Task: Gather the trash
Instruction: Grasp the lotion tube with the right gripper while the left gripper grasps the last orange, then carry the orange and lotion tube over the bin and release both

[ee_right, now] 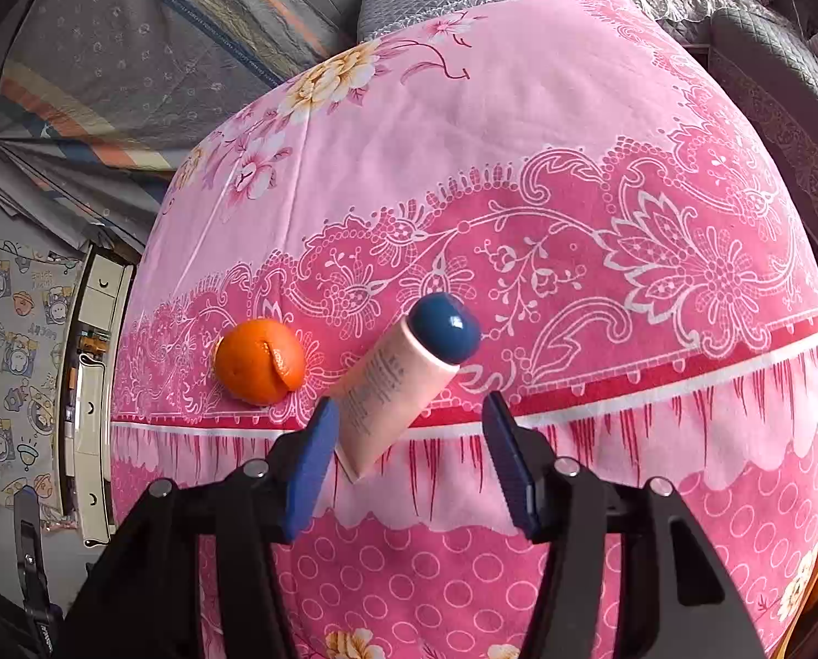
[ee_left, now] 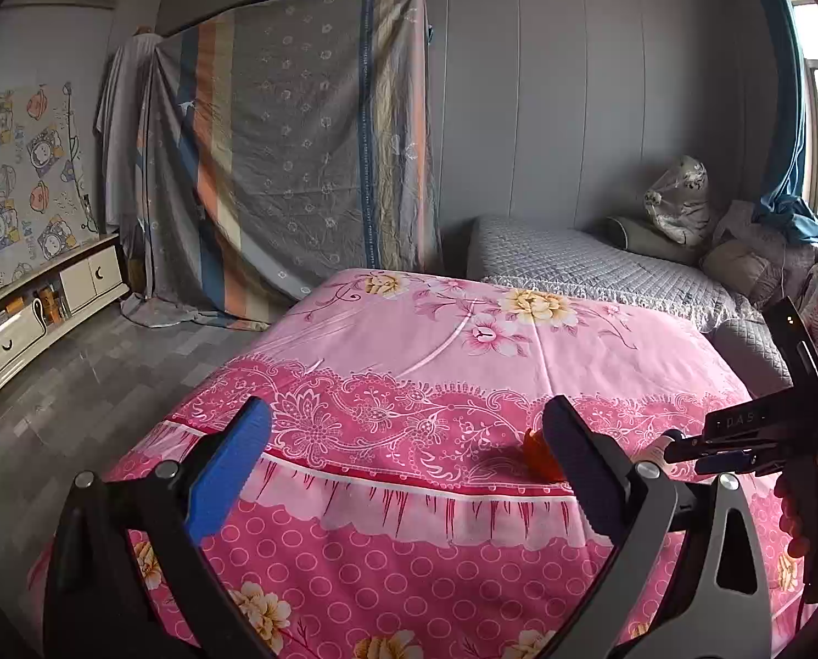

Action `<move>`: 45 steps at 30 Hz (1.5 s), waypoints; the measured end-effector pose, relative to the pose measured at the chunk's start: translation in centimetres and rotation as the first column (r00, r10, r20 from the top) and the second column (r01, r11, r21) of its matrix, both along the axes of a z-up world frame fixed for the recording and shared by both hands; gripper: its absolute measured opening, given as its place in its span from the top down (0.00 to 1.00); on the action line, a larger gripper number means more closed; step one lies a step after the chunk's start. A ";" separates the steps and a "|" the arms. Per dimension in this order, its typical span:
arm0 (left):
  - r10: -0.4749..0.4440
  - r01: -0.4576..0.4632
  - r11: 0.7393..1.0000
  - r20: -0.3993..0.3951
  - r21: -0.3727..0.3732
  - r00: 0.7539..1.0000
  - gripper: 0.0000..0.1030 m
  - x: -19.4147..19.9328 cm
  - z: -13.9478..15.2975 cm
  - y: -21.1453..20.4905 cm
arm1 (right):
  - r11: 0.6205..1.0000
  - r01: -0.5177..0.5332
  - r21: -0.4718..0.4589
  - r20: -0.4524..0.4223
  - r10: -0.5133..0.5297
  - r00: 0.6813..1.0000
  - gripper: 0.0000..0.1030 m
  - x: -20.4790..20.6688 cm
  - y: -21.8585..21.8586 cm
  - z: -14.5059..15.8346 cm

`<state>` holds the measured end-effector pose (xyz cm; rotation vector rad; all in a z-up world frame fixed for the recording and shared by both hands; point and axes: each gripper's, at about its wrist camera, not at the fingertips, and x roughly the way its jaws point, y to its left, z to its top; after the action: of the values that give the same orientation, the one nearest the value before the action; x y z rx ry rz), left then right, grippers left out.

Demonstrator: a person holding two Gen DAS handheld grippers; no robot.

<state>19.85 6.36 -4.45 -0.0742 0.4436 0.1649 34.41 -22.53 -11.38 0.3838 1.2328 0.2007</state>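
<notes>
Tube (ee_right: 392,384) lying diagonal on pink cloth (ee_right: 546,126), blue cap (ee_right: 445,333) upper-right (orange (ee_right: 259,361) beside), right claw (ee_right: 409,461) open, empty.

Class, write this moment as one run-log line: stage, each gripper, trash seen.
stage: approach | left gripper: open, empty | right gripper: open around tube, no grip | orange peel: on pink cloth

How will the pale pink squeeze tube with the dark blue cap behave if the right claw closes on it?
The pale pink squeeze tube with the dark blue cap looks soft, so it will probably dent. Its round body may roll on the pink floral bedcover. The glossy cap looks slippery.
</notes>
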 end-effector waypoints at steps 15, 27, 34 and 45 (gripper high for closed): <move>-0.044 0.055 0.991 -0.088 0.122 0.995 0.08 2.6 -1.6 -1.2 | 0.991 -0.101 -0.085 -0.025 0.099 0.995 0.64 3.7 3.8 -1.2; -0.245 0.299 0.949 -0.364 0.100 0.899 0.08 10.5 -5.9 -7.5 | 0.989 -0.076 0.130 0.099 0.064 0.993 0.68 -3.4 -5.6 2.1; -0.282 0.375 0.919 -0.468 0.119 0.838 0.08 13.9 -8.1 -10.4 | 0.963 -0.090 0.254 0.145 0.054 0.988 0.68 -7.9 -8.8 3.0; -0.257 0.345 0.933 -0.485 0.099 0.836 0.61 15.1 -8.6 -10.0 | 0.937 -0.120 0.327 0.192 0.058 0.980 0.68 -11.8 -9.5 4.5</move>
<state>34.99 -3.65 -13.07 0.2240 0.9144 -0.0969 22.60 -31.99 -6.91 0.5937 1.0373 0.5197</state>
